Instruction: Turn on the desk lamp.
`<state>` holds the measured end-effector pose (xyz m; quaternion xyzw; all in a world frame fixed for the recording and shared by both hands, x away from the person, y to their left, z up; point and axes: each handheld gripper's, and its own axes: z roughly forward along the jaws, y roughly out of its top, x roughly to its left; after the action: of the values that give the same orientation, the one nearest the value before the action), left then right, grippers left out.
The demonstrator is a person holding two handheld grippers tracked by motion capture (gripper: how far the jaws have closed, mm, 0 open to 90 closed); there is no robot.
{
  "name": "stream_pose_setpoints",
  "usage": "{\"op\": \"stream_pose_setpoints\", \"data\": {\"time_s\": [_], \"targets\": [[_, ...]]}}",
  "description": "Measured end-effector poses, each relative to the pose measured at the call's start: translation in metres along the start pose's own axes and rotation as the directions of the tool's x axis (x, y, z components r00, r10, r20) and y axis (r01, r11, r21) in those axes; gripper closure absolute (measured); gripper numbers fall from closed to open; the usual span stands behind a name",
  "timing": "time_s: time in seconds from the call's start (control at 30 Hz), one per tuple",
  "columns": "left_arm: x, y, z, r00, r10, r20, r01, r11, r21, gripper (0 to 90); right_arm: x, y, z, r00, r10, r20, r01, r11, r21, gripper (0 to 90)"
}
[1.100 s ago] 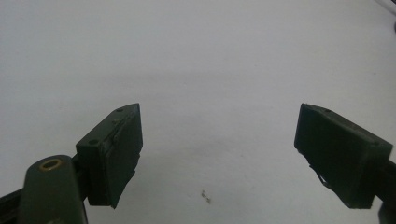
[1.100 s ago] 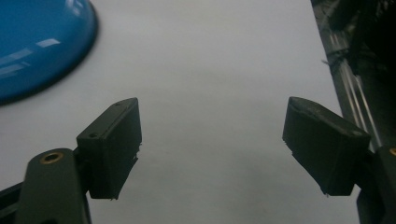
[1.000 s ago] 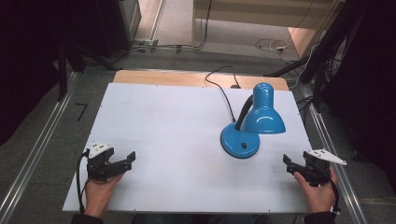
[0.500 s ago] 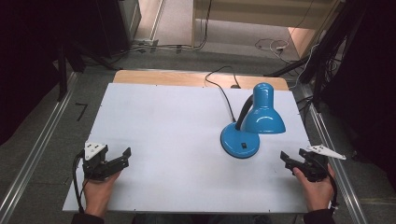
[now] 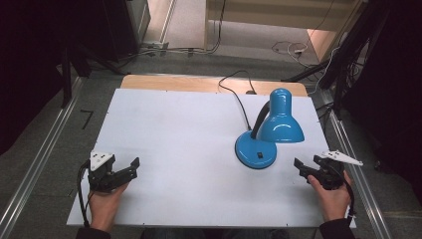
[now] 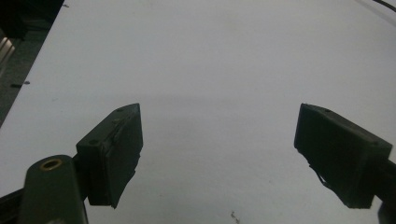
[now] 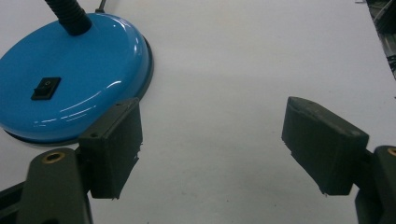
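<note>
A blue desk lamp [image 5: 271, 127] stands on the white table [image 5: 189, 134] right of centre, with a round base [image 5: 256, 151], a black rocker switch [image 5: 259, 155] and a black flexible neck. In the right gripper view the lamp base [image 7: 70, 74] and its switch [image 7: 45, 88] lie just beyond the left jaw. My right gripper [image 5: 300, 166] is open and empty, close to the right of the base. At the table's front left, my left gripper [image 5: 130, 167] is open over bare white surface [image 6: 215, 84], holding nothing.
The lamp's black cord [image 5: 234, 89] runs from the base over the table's far edge onto a wooden board [image 5: 199, 82]. Metal rails [image 5: 40, 159] flank the table on both sides. More cables [image 5: 288, 47] lie on the floor behind.
Both hands have drawn slightly back toward the near edge. The left gripper shifted a little left; the right gripper stays beside the lamp base. The lamp has not moved.
</note>
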<state>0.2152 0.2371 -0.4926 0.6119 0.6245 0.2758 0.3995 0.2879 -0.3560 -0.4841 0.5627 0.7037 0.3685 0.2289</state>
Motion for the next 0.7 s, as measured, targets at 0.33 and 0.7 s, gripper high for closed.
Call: {"op": "stream_pose_setpoints", "data": {"time_s": [0.33, 0.7], "targets": [[0.0, 0.0, 0.0, 1.0, -0.001, 0.0, 0.001, 1.0, 0.001, 16.2, 0.007, 0.002, 0.004, 0.9998, 0.003, -0.018, -0.003, 1.0, 0.004, 18.9], [0.001, 0.0, -0.001, 1.0, -0.007, -0.004, 0.007, 1.0, -0.002, 17.0, 0.018, 0.006, 0.011, 0.9992, -0.01, -0.039, 0.011, 1.0, 0.013, 19.2]]}}
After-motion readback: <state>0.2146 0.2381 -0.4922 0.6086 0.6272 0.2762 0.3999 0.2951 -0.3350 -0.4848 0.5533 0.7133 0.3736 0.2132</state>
